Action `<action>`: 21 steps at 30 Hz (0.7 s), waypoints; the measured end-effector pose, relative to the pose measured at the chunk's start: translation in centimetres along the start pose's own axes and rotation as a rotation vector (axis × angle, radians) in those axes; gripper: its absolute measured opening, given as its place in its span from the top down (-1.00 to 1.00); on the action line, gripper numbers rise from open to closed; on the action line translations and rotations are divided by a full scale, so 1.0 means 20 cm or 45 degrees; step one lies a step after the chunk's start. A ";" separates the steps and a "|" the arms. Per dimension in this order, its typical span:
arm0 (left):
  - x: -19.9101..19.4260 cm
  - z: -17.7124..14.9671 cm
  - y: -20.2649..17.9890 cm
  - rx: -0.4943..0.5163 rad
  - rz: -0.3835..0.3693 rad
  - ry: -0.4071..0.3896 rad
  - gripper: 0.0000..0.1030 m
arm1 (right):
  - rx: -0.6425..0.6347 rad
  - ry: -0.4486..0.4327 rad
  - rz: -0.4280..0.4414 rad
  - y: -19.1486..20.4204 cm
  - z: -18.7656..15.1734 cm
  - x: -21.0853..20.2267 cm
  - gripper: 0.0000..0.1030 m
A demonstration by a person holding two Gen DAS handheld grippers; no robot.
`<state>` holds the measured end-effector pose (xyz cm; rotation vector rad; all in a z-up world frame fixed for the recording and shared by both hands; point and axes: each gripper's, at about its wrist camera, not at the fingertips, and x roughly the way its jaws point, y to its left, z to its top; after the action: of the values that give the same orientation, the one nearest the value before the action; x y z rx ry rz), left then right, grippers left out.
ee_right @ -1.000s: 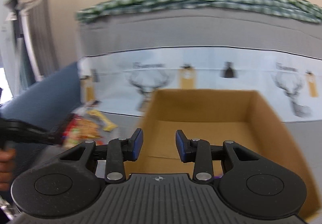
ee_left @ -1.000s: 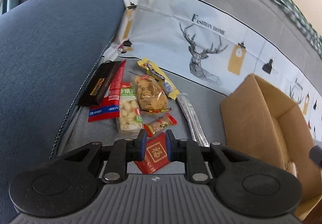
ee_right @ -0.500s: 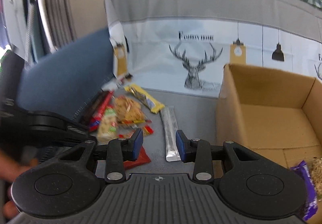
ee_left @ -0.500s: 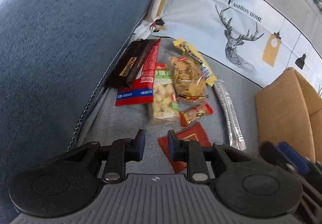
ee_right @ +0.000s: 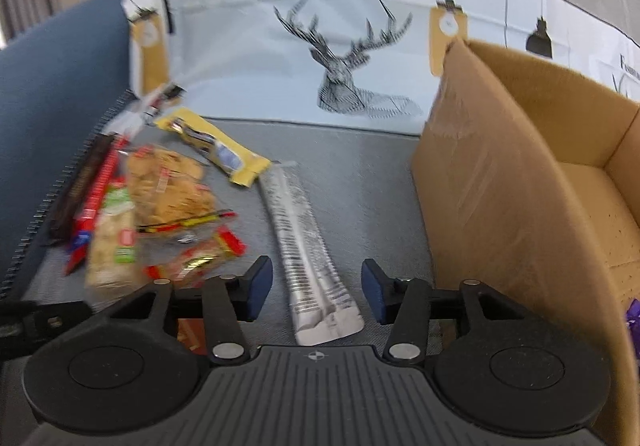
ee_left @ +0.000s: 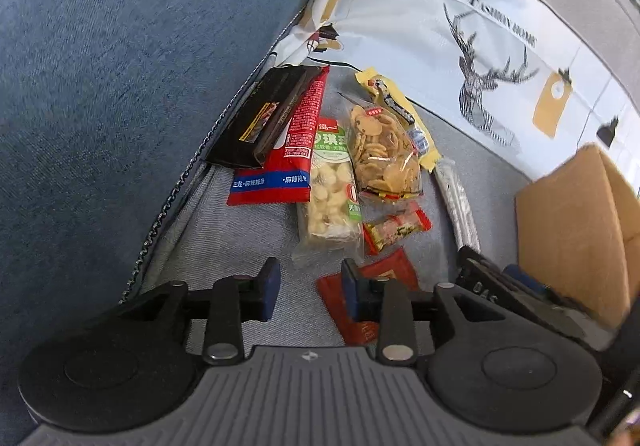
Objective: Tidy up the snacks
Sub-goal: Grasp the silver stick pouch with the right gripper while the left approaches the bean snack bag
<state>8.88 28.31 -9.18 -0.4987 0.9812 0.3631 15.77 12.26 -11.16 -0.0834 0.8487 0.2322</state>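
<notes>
Loose snacks lie on the grey seat cushion [ee_left: 248, 230]. Among them are a black packet [ee_left: 264, 117], a long red packet [ee_left: 296, 153], a green-and-white puff pack [ee_left: 332, 193], a clear bag of chips [ee_left: 384, 149], a yellow bar [ee_left: 396, 105] and a small red-gold candy [ee_left: 396, 230]. My left gripper [ee_left: 310, 288] hovers low over bare cushion, its jaws opening with nothing between them. A flat red packet [ee_left: 384, 272] lies under its right finger. My right gripper [ee_right: 316, 288] is opening astride the near end of a silver stick pack [ee_right: 304, 242], its pads clear of the pack.
An open cardboard box [ee_right: 500, 165] stands right of the snacks, with a purple packet [ee_right: 632, 318] inside. A blue armrest [ee_left: 120, 85] rises on the left. A deer-print cover [ee_right: 340, 45] hangs over the backrest. The right gripper's body [ee_left: 500, 294] sits close beside the left one.
The red packet that sat between my left fingers now lies on the cushion to their right, and those jaws have widened. My right gripper swung left from the box and down over the silver stick.
</notes>
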 end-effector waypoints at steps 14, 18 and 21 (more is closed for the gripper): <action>0.18 0.11 -0.03 -0.165 -0.037 0.006 -0.19 | -0.019 0.034 0.020 -0.04 0.01 0.14 0.59; 0.20 0.10 -0.06 -0.090 -0.014 0.027 0.10 | -0.005 0.012 0.092 -0.05 0.02 0.10 0.88; 0.17 0.08 -0.05 -0.049 -0.031 0.023 0.22 | -0.031 -0.009 0.151 -0.04 0.02 0.01 0.92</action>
<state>12.28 28.61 -11.00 -0.5490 0.9859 0.3568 16.30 11.66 -11.14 -0.0552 0.8446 0.3545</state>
